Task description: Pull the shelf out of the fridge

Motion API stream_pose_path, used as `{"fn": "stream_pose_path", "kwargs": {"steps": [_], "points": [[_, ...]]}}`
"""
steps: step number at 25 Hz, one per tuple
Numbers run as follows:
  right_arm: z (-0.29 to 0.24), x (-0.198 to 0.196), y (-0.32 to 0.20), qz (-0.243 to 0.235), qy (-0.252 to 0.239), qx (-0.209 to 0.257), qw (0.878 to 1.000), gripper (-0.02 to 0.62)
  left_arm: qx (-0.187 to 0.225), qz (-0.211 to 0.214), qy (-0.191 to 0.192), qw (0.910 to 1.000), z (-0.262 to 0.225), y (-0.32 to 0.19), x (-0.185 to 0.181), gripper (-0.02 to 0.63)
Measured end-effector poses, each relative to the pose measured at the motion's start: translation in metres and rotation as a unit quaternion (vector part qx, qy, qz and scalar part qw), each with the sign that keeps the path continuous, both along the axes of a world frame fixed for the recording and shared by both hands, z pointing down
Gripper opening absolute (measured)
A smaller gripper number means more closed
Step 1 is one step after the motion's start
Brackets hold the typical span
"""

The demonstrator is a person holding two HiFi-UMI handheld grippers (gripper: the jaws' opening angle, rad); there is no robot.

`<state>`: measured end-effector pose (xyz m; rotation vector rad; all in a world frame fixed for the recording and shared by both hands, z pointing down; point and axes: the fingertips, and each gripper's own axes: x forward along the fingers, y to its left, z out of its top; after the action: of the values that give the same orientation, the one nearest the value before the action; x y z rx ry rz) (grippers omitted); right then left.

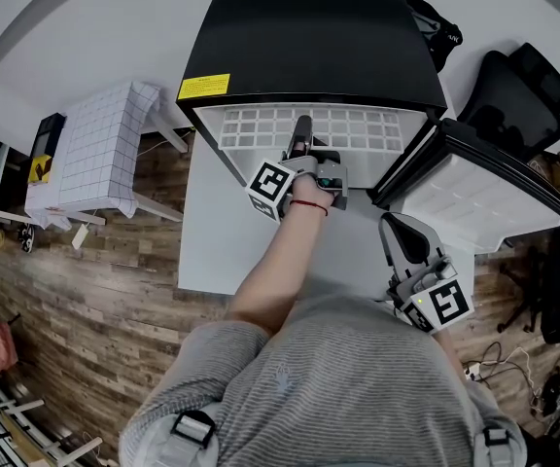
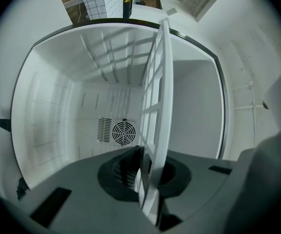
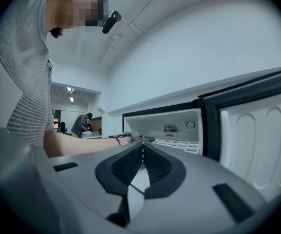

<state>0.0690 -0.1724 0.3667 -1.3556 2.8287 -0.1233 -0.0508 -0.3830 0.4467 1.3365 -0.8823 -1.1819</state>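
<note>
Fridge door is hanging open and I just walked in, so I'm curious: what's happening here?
A person holds a gripper in each hand. The left gripper is shut on the front edge of the white grid shelf inside the small black fridge, whose door stands open on the right. The shelf is not yet out of the fridge. The right gripper hangs near the door with its jaws together, holding nothing.
</note>
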Motion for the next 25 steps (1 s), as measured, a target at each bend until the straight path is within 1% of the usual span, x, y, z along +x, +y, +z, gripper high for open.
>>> {"fn": "stream_pose_path", "kwargs": {"steps": [6, 13, 25], "points": [[0.000, 0.000, -0.002, 0.000, 0.000, 0.001, 1.000, 0.014, -0.004, 0.001, 0.003, 1.0000, 0.000, 0.000, 0.000, 0.034], [0.000, 0.003, -0.003, 0.001, 0.002, 0.003, 1.000, 0.014, -0.003, 0.000, 0.004, 1.0000, 0.001, 0.015, 0.000, 0.034], [-0.002, -0.004, 0.001, -0.009, 0.004, 0.003, 1.000, 0.014, -0.002, 0.000, 0.002, 1.0000, 0.000, 0.028, -0.002, 0.034]]}}
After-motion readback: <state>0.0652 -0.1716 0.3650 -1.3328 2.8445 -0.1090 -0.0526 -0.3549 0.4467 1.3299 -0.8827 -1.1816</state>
